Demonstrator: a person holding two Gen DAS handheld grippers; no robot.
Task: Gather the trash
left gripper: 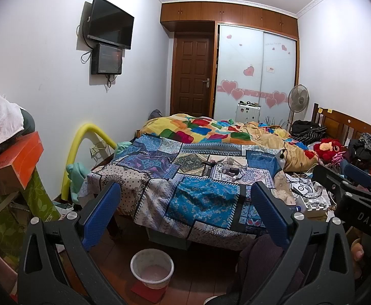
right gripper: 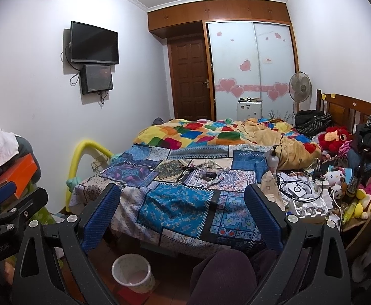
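Trash lies mid-bed at twelve o'clock, untouched: your left tool and right tool gape empty, so reach forward, then bin it.

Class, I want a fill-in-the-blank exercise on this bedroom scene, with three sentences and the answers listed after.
1. The white trash bin stands on the ____, in front of the bed.
2. Both the left claw and the right claw are ____, holding nothing.
3. The television is mounted on the ____.

Answers: floor; open; wall
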